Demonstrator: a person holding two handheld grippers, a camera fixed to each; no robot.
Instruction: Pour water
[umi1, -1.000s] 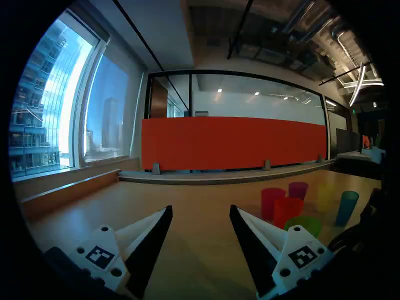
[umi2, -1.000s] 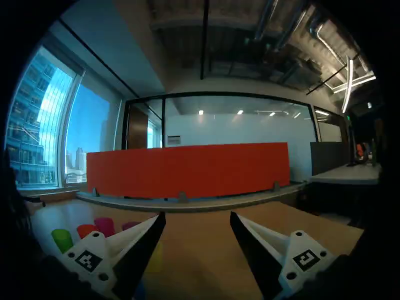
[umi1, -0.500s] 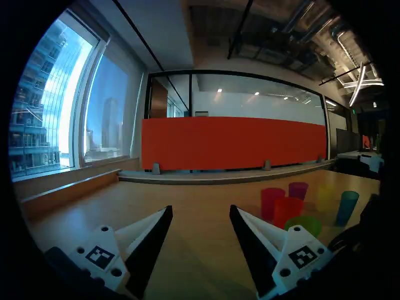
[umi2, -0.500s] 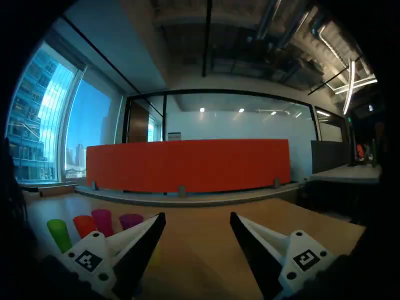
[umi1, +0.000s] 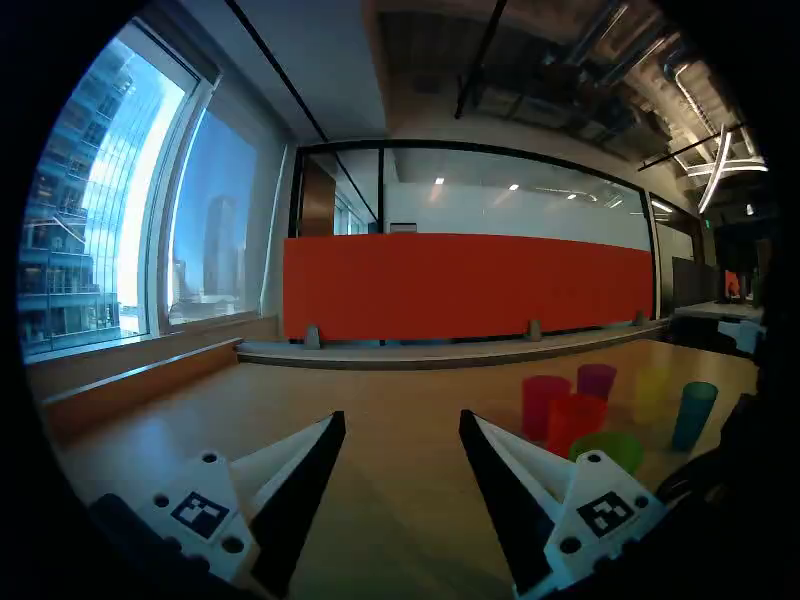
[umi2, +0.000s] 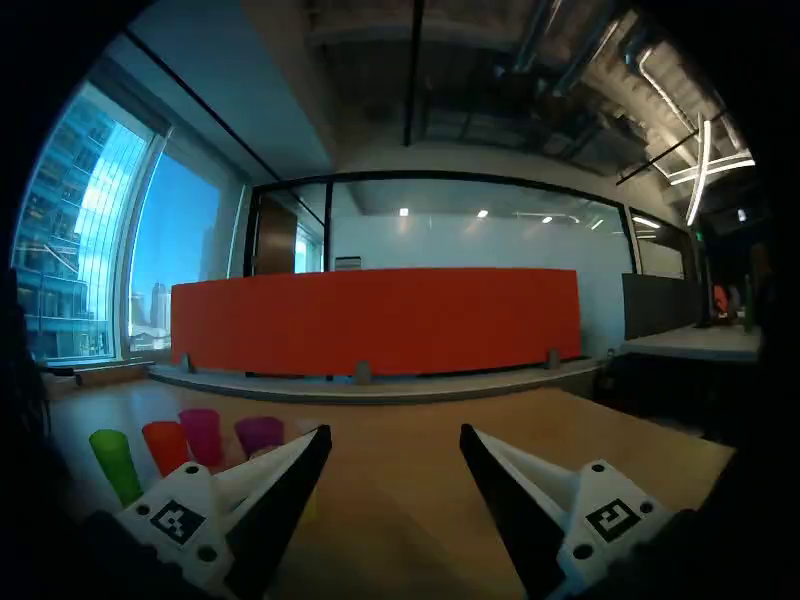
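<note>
A wide wooden table (umi1: 250, 400) runs to a long orange screen (umi1: 465, 285) at its far edge, with tall windows (umi1: 100, 220) on the left. The left gripper (umi1: 400, 415) hovers over the table, fingers spread wide, gripping and touching nothing. The right gripper (umi2: 393, 430) is likewise spread and empty. A cluster of coloured cups (umi1: 575, 420) stands on the table between the two grippers, apart from both. Each gripper's nearer finger hides part of the cluster.
</note>
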